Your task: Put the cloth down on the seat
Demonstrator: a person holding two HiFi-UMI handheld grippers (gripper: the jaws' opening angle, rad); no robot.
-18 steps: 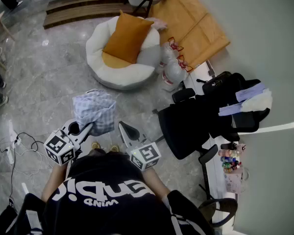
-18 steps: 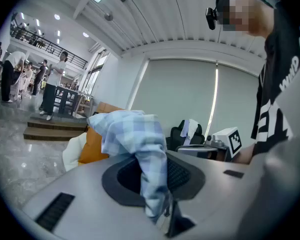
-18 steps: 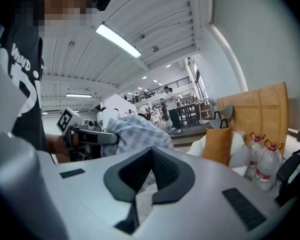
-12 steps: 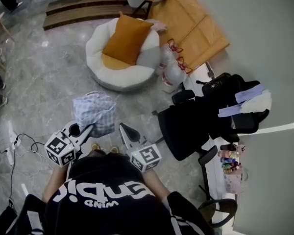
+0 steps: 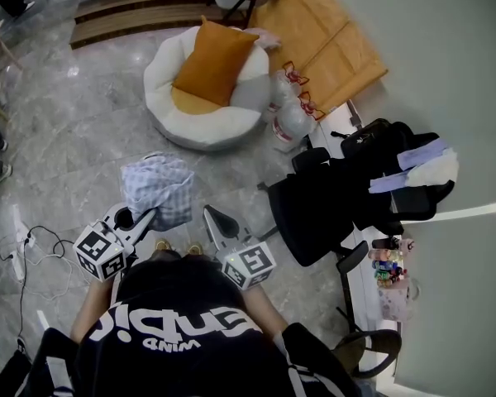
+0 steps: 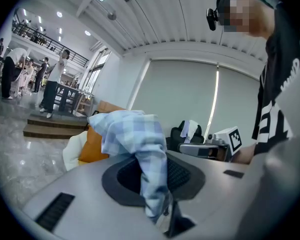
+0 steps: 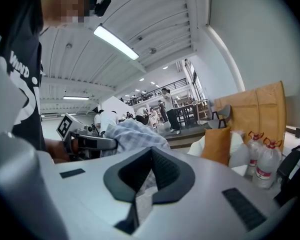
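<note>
Cables (image 5: 35,240) lie loose on the grey marble floor, far left of the round white padded seat (image 5: 200,118) and on the person's side of it; trip risk only if the person steps that way. The left gripper (image 5: 146,215) is well short of the seat, towards the person. Its jaws are clamped on the blue-and-white checked cloth (image 5: 159,188), pinching a thin twisted tail while the bulk bunches up free above the jaws. So the cloth is in the air, well apart from the seat and not yet over it. Main risk, as I judge it: the pinch is small and the loose bulk is big, so a quick swing toward the seat could pull the tail out and drop the cloth on the floor. Opening early would do the same, since the whole gap to the seat has yet to be crossed. The seat itself is half covered by a tilted orange square cushion (image 5: 215,63); a cloth let go high could land on that slope and slide off, so the bare white part nearest the person looks the safer target. The right gripper (image 5: 212,215) is also short of the seat, just right of the cloth, jaws drawn together on nothing. It could snag the hanging fabric if it drifts left. Clear plastic water bottles (image 5: 293,121) stand just beside the seat's right edge; a wide reach could knock them.
</note>
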